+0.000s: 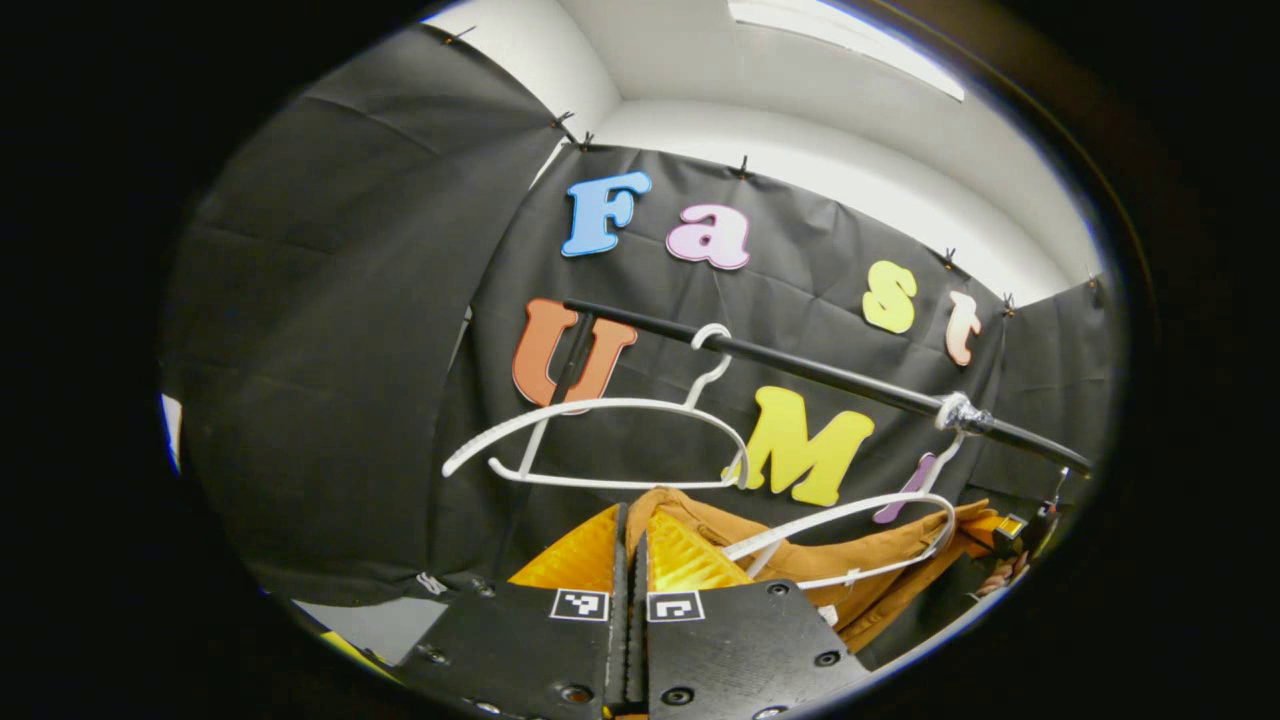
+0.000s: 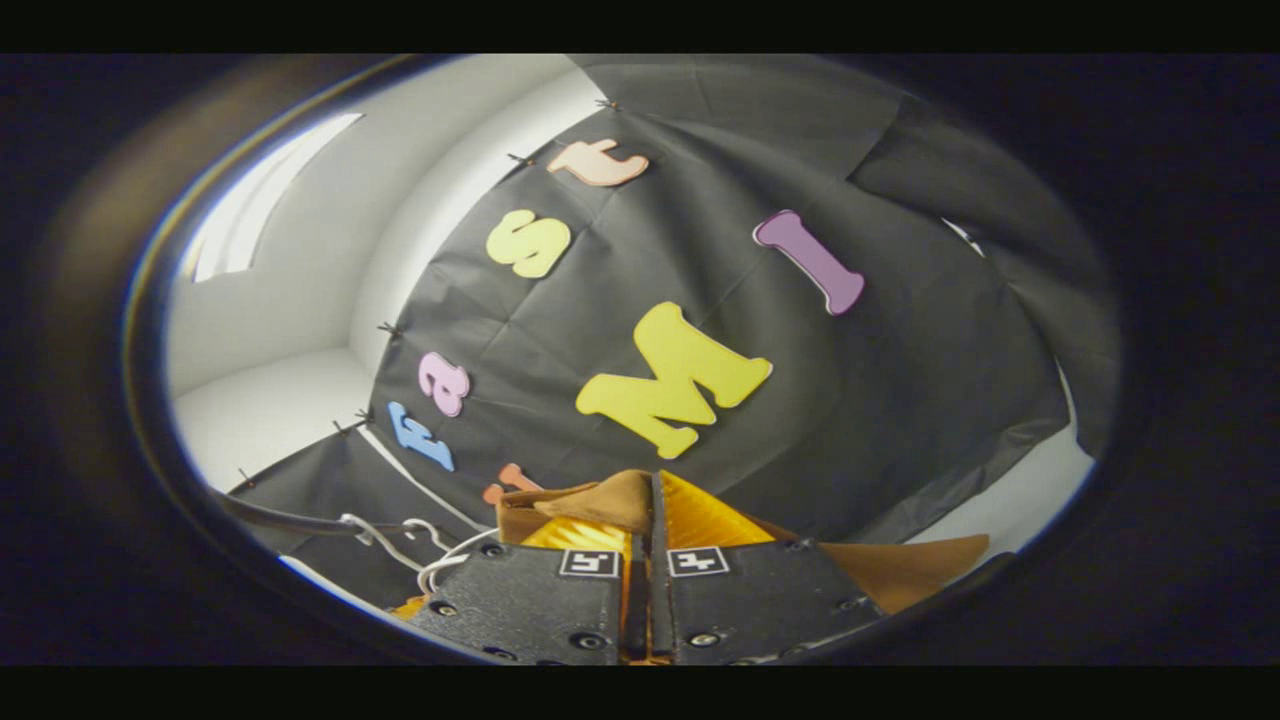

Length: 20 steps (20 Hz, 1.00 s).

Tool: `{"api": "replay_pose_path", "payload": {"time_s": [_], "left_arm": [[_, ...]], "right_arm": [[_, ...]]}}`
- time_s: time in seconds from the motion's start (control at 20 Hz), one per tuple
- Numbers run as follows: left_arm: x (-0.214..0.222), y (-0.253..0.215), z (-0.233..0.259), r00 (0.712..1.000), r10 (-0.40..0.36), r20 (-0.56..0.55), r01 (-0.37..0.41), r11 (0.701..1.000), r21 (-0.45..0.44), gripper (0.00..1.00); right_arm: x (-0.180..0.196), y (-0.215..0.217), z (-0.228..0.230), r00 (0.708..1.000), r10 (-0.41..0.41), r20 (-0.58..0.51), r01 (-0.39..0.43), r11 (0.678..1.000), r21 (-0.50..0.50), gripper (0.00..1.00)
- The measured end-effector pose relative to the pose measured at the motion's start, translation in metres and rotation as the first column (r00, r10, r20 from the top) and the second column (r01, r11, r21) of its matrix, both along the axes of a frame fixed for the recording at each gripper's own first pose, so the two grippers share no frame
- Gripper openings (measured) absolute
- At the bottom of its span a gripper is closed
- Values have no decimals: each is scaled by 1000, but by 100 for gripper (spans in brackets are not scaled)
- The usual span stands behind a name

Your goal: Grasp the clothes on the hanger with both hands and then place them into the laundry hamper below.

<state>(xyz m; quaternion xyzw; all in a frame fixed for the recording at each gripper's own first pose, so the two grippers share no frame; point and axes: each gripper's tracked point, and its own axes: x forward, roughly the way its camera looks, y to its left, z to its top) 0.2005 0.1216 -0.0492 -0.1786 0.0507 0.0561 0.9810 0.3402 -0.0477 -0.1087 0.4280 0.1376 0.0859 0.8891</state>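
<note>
Hanging below the black rail (image 1: 830,375), the brown garment (image 1: 860,555) drapes across a white hanger (image 1: 850,540) that tilts off level, with its collar end bunched right at the tips of the left gripper (image 1: 632,545). That gripper's two fingers stand pressed together with only a thin seam between them, and the cloth sits at their far end, so they appear clamped on a fold of it. A second white hanger (image 1: 600,440) hangs bare from the same rail, further along and just above the garment. In the right gripper view, the right gripper (image 2: 652,515) likewise has its fingers drawn tight, a flap of the brown garment (image 2: 600,500) caught at their tips and more cloth spreading to one side. White hanger hooks (image 2: 400,535) and the rail (image 2: 290,520) show low beside it.
</note>
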Motion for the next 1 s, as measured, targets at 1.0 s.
{"api": "replay_pose_path", "payload": {"time_s": [1.0], "left_arm": [[-2, 7, -71, 984, -147, -100, 130, 979, -160, 4]], "right_arm": [[4, -9, -78, 983, 43, -178, -43, 999, 7, 2]]}}
